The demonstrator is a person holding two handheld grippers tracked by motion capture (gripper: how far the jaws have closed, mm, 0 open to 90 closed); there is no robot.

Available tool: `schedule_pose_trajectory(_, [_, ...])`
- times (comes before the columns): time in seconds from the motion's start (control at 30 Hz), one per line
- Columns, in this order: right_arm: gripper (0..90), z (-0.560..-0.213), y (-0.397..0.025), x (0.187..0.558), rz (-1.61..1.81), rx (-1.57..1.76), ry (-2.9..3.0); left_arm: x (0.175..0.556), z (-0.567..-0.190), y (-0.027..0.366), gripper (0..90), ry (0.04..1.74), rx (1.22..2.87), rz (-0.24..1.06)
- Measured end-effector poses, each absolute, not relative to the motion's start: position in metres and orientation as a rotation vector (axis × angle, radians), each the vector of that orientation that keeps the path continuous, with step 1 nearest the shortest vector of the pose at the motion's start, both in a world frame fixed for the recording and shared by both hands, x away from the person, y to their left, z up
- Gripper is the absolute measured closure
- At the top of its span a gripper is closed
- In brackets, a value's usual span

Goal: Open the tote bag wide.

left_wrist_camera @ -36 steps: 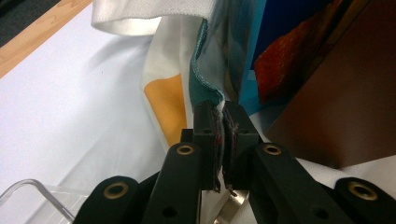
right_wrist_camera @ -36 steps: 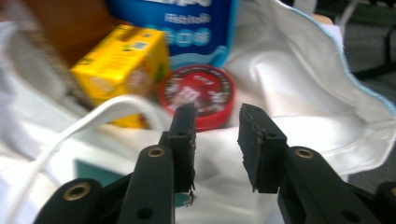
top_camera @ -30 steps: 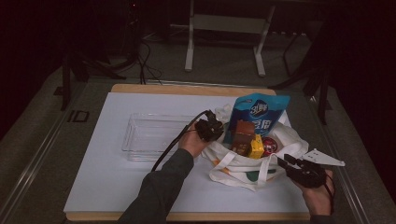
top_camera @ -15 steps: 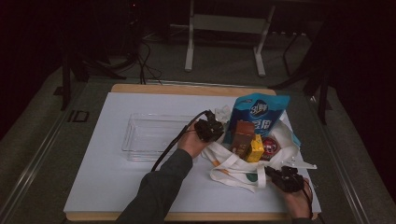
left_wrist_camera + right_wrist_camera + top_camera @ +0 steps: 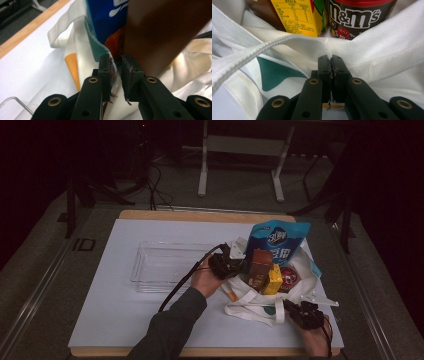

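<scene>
dark floor and metal stand legs lie beyond a wooden-edged table (image 5: 200,215) covered with a white sheet, and the work sits toward its right side. a white canvas tote bag (image 5: 260,302) lies open there, with a blue snack pouch (image 5: 278,240), a brown carton (image 5: 260,267), a yellow juice box (image 5: 273,279) and a red-lidded m&m's tub (image 5: 289,276) standing inside it.

the left gripper (image 5: 227,265) sits at the bag's left rim. in the left gripper view its jaws stand a narrow gap apart around a fold of the bag's cloth (image 5: 113,70), with the brown carton (image 5: 165,37) right ahead of the tips and the blue pouch (image 5: 107,20) just behind that. a clear plastic tray (image 5: 167,265) lies just to this gripper's left.

the right gripper (image 5: 300,312) is at the bag's near edge. in the right gripper view its jaws (image 5: 331,72) are pressed together on the bag's hem (image 5: 367,65); one white handle strap (image 5: 262,48) arcs off to the left of the tips, and the yellow box (image 5: 298,16) and the m&m's tub (image 5: 359,17) stand just beyond them.
</scene>
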State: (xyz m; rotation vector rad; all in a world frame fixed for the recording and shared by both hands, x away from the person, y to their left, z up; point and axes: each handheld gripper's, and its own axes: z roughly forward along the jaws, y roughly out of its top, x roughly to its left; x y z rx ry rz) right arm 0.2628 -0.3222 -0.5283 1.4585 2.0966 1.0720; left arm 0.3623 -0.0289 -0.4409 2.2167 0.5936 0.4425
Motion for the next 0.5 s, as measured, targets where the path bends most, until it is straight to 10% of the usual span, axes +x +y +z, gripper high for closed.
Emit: schedule_pose_trajectory(0.5, [87.2, -0.53, -0.323, 0.262, 1.086, 1.457, 2.085, 0.352, -0.454, -0.047, 83.7, 0.527, 2.302, 0.352])
